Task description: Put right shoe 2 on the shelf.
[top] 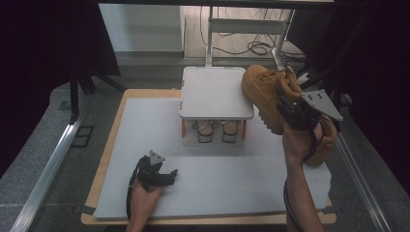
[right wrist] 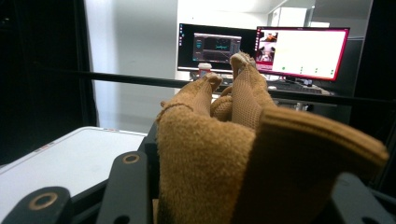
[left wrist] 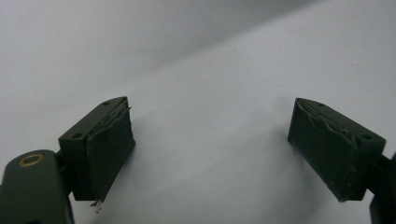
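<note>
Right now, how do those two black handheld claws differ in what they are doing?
The right gripper is raised beside the white shelf stand, its jaws clamped on the collar of a tan suede boot. The left gripper lies low on the grey table mat, jaws wide apart and holding nothing. Both are black, two-jawed, and each is held in one hand.

High view overhead, tool views close
</note>
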